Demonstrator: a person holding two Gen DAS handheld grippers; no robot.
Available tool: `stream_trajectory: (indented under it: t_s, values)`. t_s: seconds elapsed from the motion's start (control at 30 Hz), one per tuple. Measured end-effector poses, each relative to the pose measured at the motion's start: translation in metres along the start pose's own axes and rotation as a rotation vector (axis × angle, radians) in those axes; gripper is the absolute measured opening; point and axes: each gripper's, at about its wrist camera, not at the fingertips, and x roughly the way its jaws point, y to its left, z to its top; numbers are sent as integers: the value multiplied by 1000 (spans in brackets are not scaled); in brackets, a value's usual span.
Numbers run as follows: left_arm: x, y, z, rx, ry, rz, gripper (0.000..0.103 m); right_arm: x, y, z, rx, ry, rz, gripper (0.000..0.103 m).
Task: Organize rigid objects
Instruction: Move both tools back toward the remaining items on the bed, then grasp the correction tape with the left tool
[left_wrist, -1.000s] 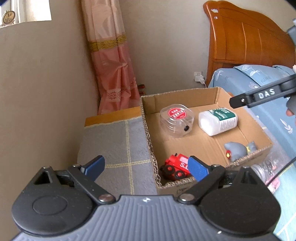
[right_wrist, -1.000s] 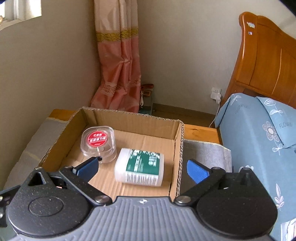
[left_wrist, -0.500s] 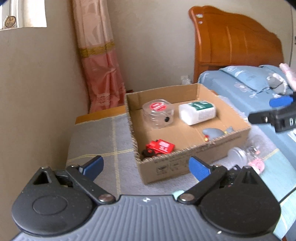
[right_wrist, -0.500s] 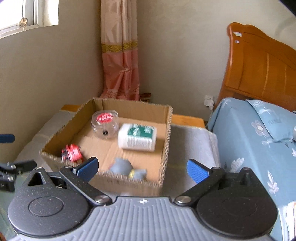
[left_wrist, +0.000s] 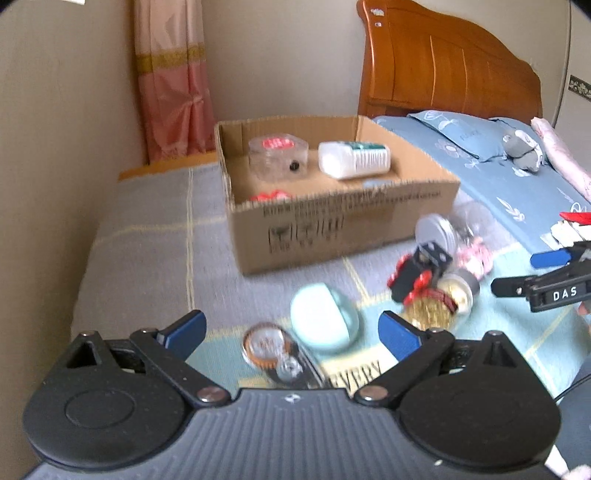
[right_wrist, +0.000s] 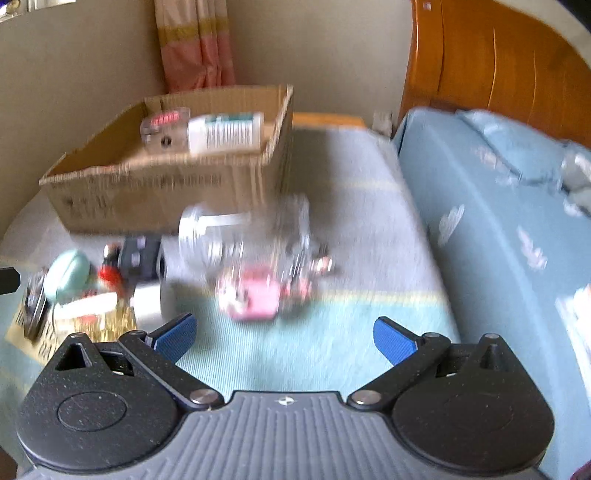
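A cardboard box (left_wrist: 332, 229) stands on the bed and holds a clear round case with a red label (left_wrist: 277, 157), a white bottle (left_wrist: 354, 159) and a red toy (left_wrist: 269, 195). In front of it lie loose items: a mint-green case (left_wrist: 321, 321), a watch (left_wrist: 269, 347), a black and red toy (left_wrist: 419, 275), a gold-filled jar (left_wrist: 439, 306) and a pink item (right_wrist: 255, 295). My left gripper (left_wrist: 291, 328) is open and empty above the watch. My right gripper (right_wrist: 284, 338) is open and empty, just short of the pink item; it also shows in the left wrist view (left_wrist: 532, 273).
A clear jar with a grey lid (right_wrist: 236, 232) lies by the box. A wooden headboard (left_wrist: 443, 70) and a blue pillow (left_wrist: 476, 136) with a grey plush toy (left_wrist: 521, 147) are at the right. The wall and a pink curtain (left_wrist: 173, 81) are at the left.
Both grippers have pulled back from the box and dropped lower, so the loose items in front of it have come into view. Both stay open and empty.
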Motion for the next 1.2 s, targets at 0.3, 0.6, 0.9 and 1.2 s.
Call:
stream_trajectory:
  t_s: [0.3, 0.6, 0.9, 1.2]
  values:
    - [11, -2, -33, 82, 77, -49, 99, 16, 17, -21, -97, 39, 17, 103]
    - [32, 15, -33, 137, 75, -140, 102, 16, 13, -25, -49, 11, -4, 103]
    - [59, 11, -7, 281, 100, -213, 102, 14, 11, -27, -41, -10, -15, 103]
    - [36, -6, -25, 415, 159, -321, 102, 13, 10, -28, -44, -18, -11, 103]
